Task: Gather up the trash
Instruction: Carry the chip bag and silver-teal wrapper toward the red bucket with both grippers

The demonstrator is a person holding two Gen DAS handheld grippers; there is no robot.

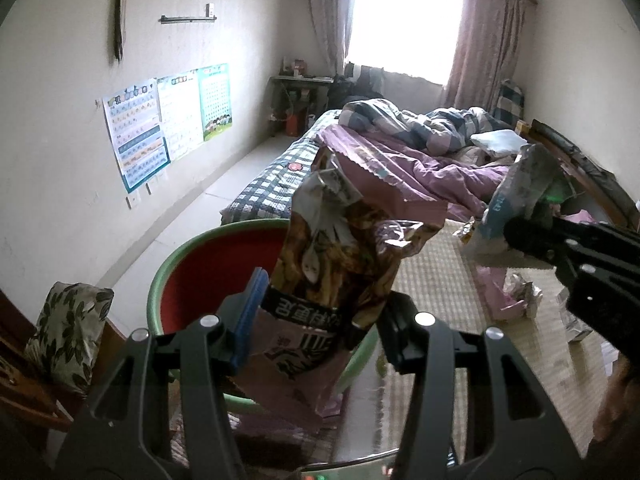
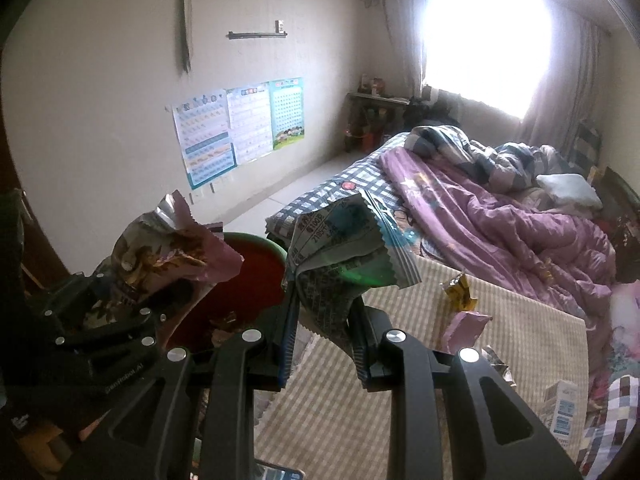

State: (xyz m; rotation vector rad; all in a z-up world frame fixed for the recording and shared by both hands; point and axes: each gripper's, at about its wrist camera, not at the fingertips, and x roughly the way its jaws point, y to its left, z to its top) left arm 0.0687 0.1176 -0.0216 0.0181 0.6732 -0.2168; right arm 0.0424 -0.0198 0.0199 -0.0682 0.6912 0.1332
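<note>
My left gripper (image 1: 316,320) is shut on a brown and pink snack bag (image 1: 340,256) and holds it above the near rim of a red basin with a green rim (image 1: 208,264). The same bag (image 2: 168,256) and basin (image 2: 256,268) show at the left of the right wrist view. My right gripper (image 2: 324,328) is shut on a crumpled white and blue wrapper (image 2: 340,248), held over the striped mat just right of the basin. In the left wrist view the right gripper (image 1: 532,236) holds that wrapper (image 1: 516,192) at the right.
More wrappers lie on the striped mat (image 2: 360,400): a yellow one (image 2: 460,292), a pink one (image 2: 464,328), a small carton (image 2: 560,408). A bed with a purple quilt (image 2: 500,220) is behind. A patterned cushion (image 1: 68,332) sits left of the basin.
</note>
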